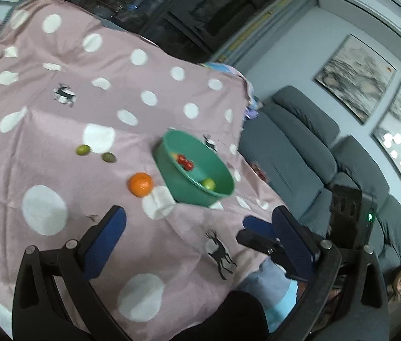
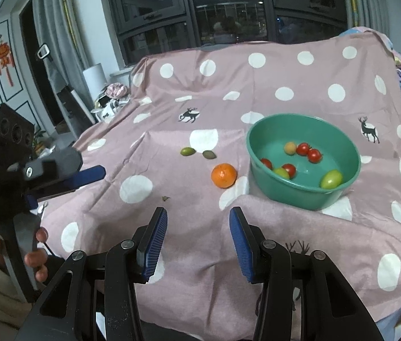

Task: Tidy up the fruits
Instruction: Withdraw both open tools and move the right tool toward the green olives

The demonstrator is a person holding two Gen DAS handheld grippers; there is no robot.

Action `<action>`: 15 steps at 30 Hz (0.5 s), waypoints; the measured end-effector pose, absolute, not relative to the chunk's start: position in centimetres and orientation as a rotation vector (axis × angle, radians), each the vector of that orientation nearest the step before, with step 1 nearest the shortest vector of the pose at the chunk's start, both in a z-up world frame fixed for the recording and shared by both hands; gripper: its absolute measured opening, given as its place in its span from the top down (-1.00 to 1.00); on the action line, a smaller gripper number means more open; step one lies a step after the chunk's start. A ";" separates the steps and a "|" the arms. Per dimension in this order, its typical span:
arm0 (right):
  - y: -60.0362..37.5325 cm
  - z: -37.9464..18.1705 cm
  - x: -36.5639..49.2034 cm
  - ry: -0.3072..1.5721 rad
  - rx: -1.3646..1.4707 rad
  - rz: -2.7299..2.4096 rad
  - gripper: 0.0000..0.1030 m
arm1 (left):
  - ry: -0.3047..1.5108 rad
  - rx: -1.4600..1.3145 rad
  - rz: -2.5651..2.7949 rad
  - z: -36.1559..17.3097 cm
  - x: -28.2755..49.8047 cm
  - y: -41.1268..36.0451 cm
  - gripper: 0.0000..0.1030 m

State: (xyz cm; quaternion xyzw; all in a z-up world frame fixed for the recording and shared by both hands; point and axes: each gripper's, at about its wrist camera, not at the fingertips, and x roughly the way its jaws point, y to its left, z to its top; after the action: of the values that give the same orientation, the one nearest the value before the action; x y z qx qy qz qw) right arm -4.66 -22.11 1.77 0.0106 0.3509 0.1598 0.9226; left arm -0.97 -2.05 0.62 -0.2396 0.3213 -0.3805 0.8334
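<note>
A green bowl (image 2: 351, 167) sits on the pink dotted cloth and holds several small red, green and yellow fruits; it also shows in the left wrist view (image 1: 223, 176). An orange (image 2: 223, 175) lies on the cloth just left of the bowl, also seen in the left wrist view (image 1: 140, 184). Two small green fruits (image 2: 187, 151) (image 2: 209, 154) lie farther back. My right gripper (image 2: 198, 218) is open and empty, near the front of the cloth. My left gripper (image 1: 199, 216) is open and empty; it appears at the left of the right wrist view (image 2: 92, 174).
The pink cloth (image 2: 285, 85) covers a table and rises at the back. A grey sofa (image 1: 314, 147) stands beside the table. A dark window (image 2: 229, 8) is behind. A small leaf scrap (image 2: 165, 198) lies on the cloth.
</note>
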 end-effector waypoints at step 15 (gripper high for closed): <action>-23.9 2.0 -5.0 0.699 0.063 0.253 -0.04 | 0.822 -0.530 -0.813 -1.9 1.2 -1.7 -0.99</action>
State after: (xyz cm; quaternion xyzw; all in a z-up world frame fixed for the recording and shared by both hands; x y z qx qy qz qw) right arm -4.96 -23.85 1.99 0.0309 0.3413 0.1237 0.9313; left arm 1.19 -1.71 -1.94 -0.2473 0.3837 -0.3795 0.8047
